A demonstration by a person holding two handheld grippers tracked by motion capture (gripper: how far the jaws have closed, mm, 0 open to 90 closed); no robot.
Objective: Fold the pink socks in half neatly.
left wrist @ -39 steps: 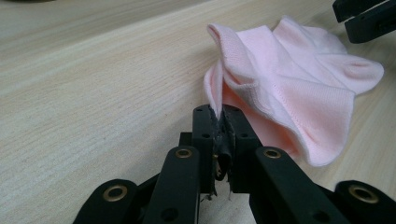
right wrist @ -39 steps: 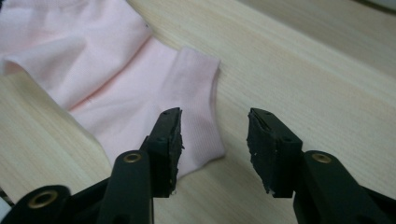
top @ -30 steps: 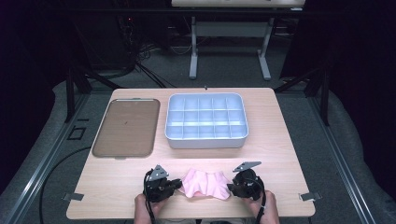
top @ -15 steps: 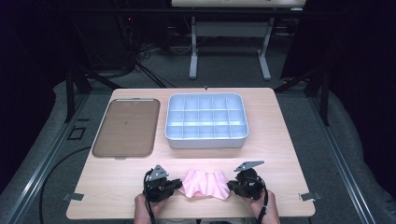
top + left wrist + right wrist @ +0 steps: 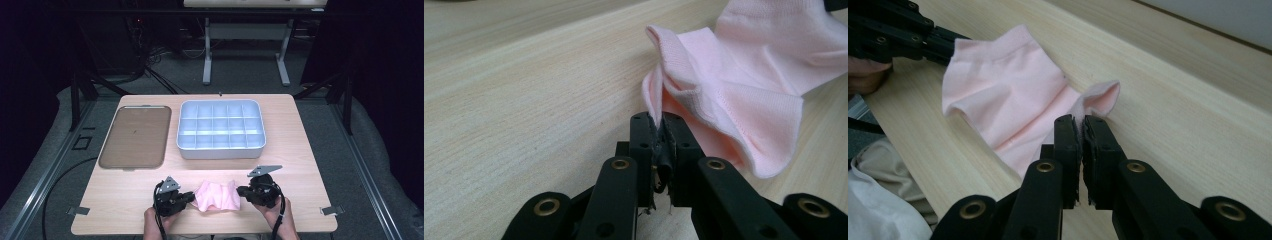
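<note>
A small pink cloth lies bunched on the wooden table near its front edge. My left gripper is at the cloth's left end and shut on its edge; in the left gripper view the pink cloth rises out of the closed jaws of the left gripper. My right gripper is at the cloth's right end, shut on a corner; in the right gripper view the pink cloth runs from the right gripper toward the other gripper.
A white divided box with several compartments stands behind the cloth at the table's middle. A flat brown tray lies to its left. The person's hands come in over the front edge.
The right gripper has shifted slightly left toward the cloth. The left gripper and the cloth have barely moved.
</note>
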